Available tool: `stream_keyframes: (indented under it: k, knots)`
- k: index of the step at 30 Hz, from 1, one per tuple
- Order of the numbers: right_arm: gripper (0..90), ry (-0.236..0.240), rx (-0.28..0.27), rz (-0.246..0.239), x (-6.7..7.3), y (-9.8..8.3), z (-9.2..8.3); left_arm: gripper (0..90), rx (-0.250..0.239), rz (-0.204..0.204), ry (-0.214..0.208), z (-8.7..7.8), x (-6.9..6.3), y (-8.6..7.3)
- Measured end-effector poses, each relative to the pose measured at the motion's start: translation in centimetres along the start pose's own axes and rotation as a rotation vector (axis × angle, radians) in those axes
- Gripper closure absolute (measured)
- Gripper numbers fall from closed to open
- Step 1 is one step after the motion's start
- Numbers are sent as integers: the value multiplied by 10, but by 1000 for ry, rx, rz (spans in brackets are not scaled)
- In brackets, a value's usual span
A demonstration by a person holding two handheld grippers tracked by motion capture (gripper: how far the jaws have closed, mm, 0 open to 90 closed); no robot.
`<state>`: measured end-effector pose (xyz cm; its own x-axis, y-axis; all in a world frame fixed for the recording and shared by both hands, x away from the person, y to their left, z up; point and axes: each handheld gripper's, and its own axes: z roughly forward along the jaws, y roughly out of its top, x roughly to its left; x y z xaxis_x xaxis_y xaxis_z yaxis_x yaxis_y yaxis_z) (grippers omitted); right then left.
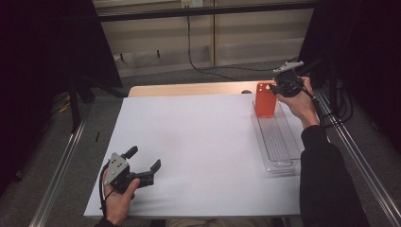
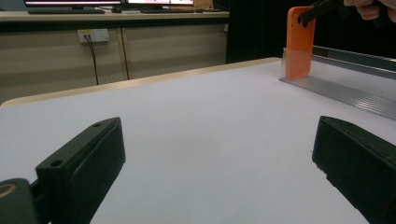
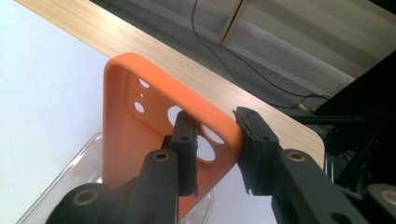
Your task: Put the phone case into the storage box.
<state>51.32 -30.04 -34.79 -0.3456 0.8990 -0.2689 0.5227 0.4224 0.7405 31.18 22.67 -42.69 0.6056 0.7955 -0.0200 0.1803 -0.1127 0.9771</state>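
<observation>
The right gripper (image 3: 215, 140) pinches the orange phone case (image 1: 265, 100) by its top edge — case upright at the clear tray's (image 1: 279, 142) far end. The left gripper (image 1: 142, 165) idles open, well apart.

My left gripper (image 2: 215, 163) sits open over the white table (image 2: 201, 121); beyond, an orange phone case (image 2: 299, 46) stands in a clear tray (image 2: 345, 79).

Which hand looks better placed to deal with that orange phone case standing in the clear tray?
The right. Its gripper already has its jaws around the orange phone case's top edge at the far end of the clear tray. The left gripper sits open, far across the table.
</observation>
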Motion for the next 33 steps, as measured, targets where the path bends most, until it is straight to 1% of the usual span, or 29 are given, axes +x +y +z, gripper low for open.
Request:
stream_keyframes:
  k: [6, 8, 15, 19, 26, 28, 33]
  knots:
    - [693, 7, 0, 15, -2, 0, 2, 25, -1, -2, 2, 0, 0, 0]
    - [690, 6, 2, 8, -2, 0, 2, 25, -3, -2, 1, 0, 0, 0]
    - [681, 13, 1, 20, -3, 0, 4, 25, 2, 6, -1, 0, 0, 0]
    - [670, 17, -3, 27, -4, 0, 5, 25, -1, -3, 2, 0, 0, 0]
    - [621, 13, -5, 37, -2, 0, 8, 25, 1, 2, 2, 0, 0, 0]
    - [613, 12, -7, 46, -2, 0, 8, 25, -5, -7, 3, 0, 0, 0]
    - [588, 14, -9, 58, -3, 0, 9, 25, -5, -6, 3, 0, 0, 0]
